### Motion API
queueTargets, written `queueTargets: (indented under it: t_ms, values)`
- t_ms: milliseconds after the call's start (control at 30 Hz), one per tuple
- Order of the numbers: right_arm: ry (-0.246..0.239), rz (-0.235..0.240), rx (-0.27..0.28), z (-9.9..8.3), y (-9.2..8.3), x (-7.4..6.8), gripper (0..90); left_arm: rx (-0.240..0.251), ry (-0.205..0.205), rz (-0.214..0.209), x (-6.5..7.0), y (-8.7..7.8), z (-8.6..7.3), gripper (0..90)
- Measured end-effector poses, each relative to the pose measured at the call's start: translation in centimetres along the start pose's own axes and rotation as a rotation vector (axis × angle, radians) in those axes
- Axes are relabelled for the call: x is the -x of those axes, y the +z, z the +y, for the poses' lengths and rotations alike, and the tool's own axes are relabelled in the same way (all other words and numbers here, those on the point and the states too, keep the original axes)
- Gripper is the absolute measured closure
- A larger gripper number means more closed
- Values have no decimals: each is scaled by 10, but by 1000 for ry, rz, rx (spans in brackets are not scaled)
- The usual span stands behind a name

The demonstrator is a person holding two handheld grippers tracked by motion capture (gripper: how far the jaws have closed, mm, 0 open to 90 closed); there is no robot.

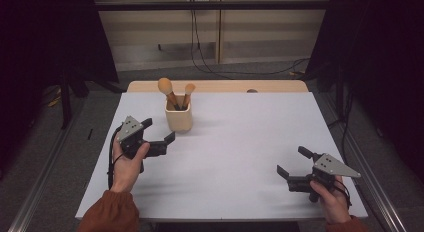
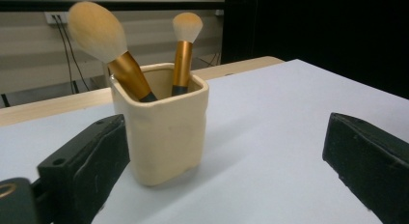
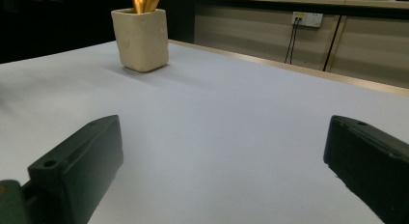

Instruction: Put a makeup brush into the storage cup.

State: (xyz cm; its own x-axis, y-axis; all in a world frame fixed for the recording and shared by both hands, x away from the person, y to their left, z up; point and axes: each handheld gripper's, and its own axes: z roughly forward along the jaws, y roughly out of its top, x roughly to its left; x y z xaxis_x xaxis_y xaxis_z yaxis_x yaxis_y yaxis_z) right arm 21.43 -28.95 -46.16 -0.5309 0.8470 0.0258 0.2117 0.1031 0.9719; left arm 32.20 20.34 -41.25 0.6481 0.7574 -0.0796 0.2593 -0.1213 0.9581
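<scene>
A cream cup (image 1: 178, 119) stands upright on the white table (image 1: 240, 157), toward the far left part of the top, with 2 makeup brushes in it. The big brush (image 1: 167, 91) leans to the left with its round head up, and the small brush (image 1: 187, 93) stands beside it, leaning a little to the right; both have gold handles that go down inside the cup. The left gripper (image 1: 159, 131) is held in the person's left hand (image 1: 127, 162) just beside the cup, on its near left side, with its jaws spread wide and nothing between them. In the left gripper view the cup (image 2: 161, 125) sits close ahead, near the left jaw but not touching it. The right gripper (image 1: 295, 162) is held in the right hand (image 1: 332, 197) near the front right corner of the table, well apart from the cup, its jaws also wide open and holding nothing. In the right gripper view the cup (image 3: 141, 39) stands far off at the upper left.
</scene>
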Motion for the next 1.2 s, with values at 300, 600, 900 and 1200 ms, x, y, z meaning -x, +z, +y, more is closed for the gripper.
queueTargets:
  t_ms: [300,600,900,1200]
  values:
    - [-1,3,-6,-1,1,-1,0,-3,-14,-7,8,-19,-17,26]
    - [-4,4,-7,-1,2,-2,0,-29,-16,-11,15,-33,-37,28]
    - [-9,1,-13,-1,1,-1,0,-42,-20,8,18,-52,-53,28]
    - [-5,-2,-10,-1,0,-2,0,-27,-24,27,23,-63,-59,28]
